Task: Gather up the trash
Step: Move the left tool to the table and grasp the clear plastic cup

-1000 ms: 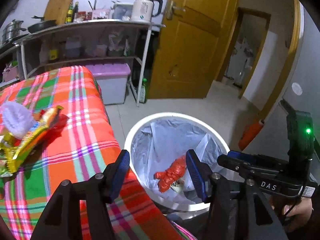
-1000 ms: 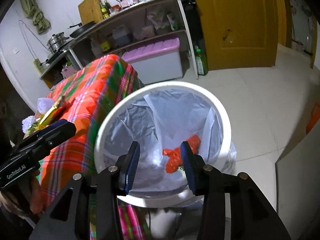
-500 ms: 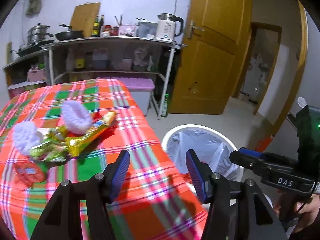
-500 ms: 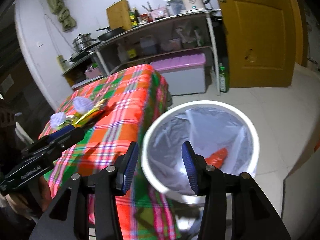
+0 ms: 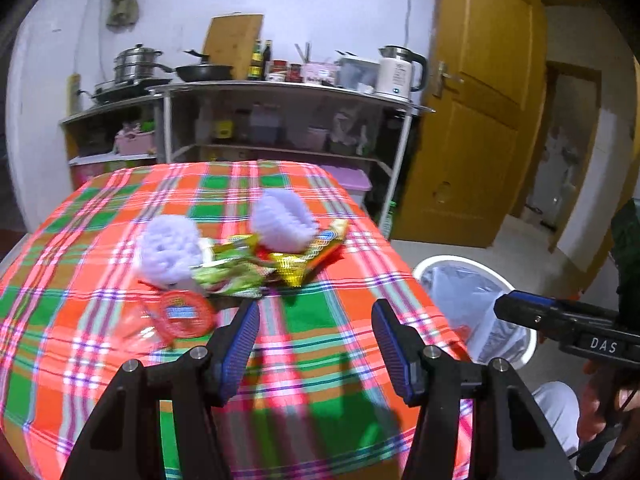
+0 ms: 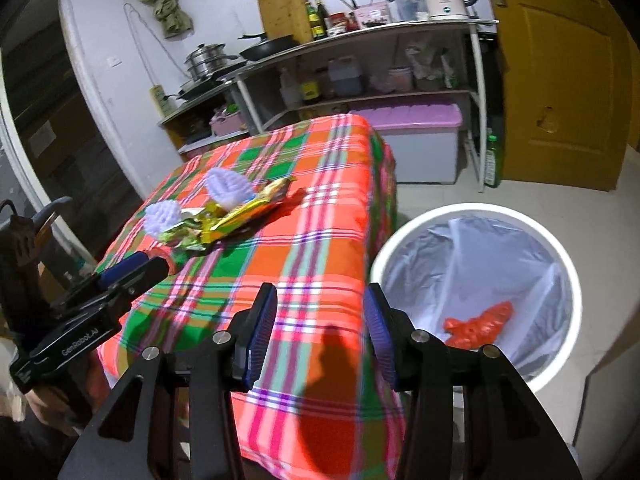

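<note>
A pile of trash lies on the plaid tablecloth: two lavender fluted paper cups, a gold snack wrapper, a green wrapper and a clear packet with a red round label. My left gripper is open and empty, short of the pile. My right gripper hangs open and empty over the table's near right corner. To its right stands a white bin with a clear liner and a crumpled red bag inside. The same pile shows far left in the right wrist view.
A metal shelf rack with pots, bottles and a kettle stands behind the table. Under it sits a box with a purple lid, a green bottle beside it. A yellow door is at the right. A person's knee is near the bin.
Both views have swung from the bin toward the table. The trash pile now sits ahead of the left gripper, and the bin has slid to the right. Both grippers remain empty.
</note>
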A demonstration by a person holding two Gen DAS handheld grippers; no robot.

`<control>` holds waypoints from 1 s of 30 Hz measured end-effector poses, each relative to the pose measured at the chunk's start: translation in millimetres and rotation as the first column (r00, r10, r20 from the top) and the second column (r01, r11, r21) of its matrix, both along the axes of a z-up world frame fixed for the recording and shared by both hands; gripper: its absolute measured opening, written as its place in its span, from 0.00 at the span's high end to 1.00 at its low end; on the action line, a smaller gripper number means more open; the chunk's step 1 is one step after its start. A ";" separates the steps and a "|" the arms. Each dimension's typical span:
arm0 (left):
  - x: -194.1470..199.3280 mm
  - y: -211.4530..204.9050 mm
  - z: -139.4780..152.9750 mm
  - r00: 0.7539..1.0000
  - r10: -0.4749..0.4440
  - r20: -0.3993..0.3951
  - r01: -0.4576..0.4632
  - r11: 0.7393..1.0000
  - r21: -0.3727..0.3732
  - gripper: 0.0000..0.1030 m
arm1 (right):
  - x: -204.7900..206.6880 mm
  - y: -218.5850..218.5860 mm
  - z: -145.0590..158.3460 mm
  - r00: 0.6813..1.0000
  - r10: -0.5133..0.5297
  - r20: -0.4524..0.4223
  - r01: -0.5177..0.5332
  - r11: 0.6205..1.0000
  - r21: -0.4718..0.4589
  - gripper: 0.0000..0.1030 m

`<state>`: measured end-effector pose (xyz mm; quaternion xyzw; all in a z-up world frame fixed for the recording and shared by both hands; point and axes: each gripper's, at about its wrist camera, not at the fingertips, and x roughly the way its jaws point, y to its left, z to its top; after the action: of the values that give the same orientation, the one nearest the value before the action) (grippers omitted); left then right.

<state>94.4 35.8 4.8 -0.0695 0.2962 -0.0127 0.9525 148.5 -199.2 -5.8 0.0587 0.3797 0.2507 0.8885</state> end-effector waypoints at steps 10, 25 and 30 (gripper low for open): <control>-4.6 65.3 -4.2 0.989 0.147 0.000 -0.147 0.989 0.020 0.44 | 11.3 39.4 -5.4 0.998 0.066 -0.022 -0.067 0.998 -0.018 0.55; 18.8 122.0 -37.5 0.955 0.268 -0.122 -0.277 0.959 -0.061 0.43 | 32.8 73.5 -18.0 0.993 0.103 -0.063 -0.106 0.994 -0.037 0.55; 20.5 131.6 -49.6 0.940 0.292 -0.176 -0.316 0.941 -0.122 0.43 | 39.6 81.3 -20.8 0.991 0.114 -0.068 -0.116 0.992 -0.038 0.55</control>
<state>114.9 167.4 -44.8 -0.1861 0.3536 0.1183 0.9091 188.1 -117.9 -26.7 0.0261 0.4167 0.2914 0.8607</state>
